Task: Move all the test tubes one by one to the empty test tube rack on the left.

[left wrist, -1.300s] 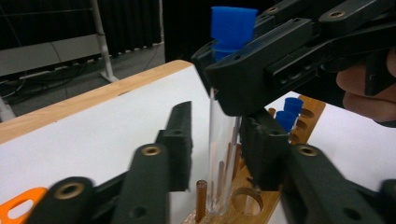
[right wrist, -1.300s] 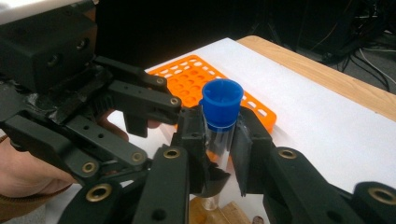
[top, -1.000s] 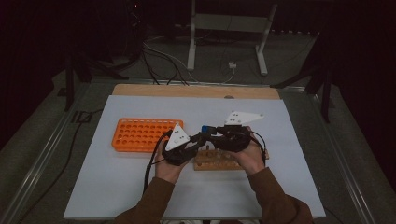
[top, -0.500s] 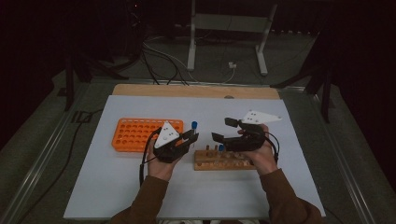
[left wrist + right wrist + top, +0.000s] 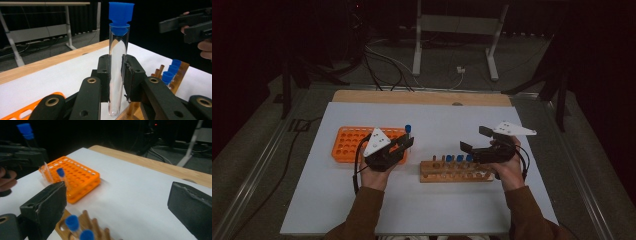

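Observation:
My left gripper (image 5: 408, 141) is shut on a clear test tube with a blue cap (image 5: 118, 62), held upright by its lower half over the near right corner of the orange rack (image 5: 349, 142). My right gripper (image 5: 473, 139) hovers above the right end of the wooden rack (image 5: 457, 172). Its jaws have just been opening and stand wide apart with nothing between them (image 5: 117, 202). Several blue-capped tubes (image 5: 459, 159) stand in the wooden rack. In the right gripper view another blue-capped tube (image 5: 60, 173) stands at the orange rack's (image 5: 77, 180) near edge.
Everything sits on a white sheet (image 5: 437, 210) over a wooden table, whose far edge (image 5: 422, 97) shows behind. A metal stand (image 5: 452, 30) and cables lie on the floor beyond. Bare sheet lies in front of both racks.
The two hands have drawn apart. The left carried the tube leftward to the orange rack. The right moved rightward and its jaws opened wide.

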Motion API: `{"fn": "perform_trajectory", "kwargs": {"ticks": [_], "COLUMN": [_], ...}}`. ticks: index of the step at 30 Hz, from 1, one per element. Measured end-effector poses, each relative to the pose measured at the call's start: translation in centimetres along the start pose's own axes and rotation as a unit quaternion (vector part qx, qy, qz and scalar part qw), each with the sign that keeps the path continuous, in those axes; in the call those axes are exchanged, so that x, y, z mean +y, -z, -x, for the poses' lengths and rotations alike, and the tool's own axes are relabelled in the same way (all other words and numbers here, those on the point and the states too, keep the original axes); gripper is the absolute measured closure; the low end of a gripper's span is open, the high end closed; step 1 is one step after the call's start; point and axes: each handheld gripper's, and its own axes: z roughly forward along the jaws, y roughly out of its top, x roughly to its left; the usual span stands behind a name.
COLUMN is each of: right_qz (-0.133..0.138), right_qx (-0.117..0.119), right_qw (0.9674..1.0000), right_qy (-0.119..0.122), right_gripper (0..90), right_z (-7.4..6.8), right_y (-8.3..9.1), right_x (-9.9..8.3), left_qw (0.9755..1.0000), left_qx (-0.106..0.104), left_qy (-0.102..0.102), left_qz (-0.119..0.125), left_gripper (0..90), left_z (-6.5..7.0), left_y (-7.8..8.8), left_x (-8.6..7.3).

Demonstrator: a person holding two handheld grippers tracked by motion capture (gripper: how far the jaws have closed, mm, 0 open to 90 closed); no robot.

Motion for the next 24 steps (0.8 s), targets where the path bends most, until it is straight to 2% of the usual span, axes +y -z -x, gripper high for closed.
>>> {"fn": "perform_trajectory", "kwargs": {"ticks": [8,15,24], "right_qz": [0.001,0.002,0.003], "right_qx": [-0.036,-0.048,-0.057], "right_qw": [0.9993,0.9988,0.9982], "right_qy": [-0.007,-0.01,-0.017], "right_gripper": [0.0,0.0,0.0], "right_z": [1.3,2.0,2.3], "right_y": [1.4,2.4,3.3], "right_x": [-1.2,-2.1,-2.9], "left_qw": [0.9999,0.9993,0.9985], "left_qx": [0.01,0.03,0.048], "left_qy": [0.006,0.015,0.021], "left_qz": [0.012,0.017,0.015], "left_gripper": [77.8,77.8,77.7], "left_z": [-1.0,-2.0,-3.2], "left_y": [0.9,1.8,1.9], "left_x": [0.0,-0.3,-1.3]}}
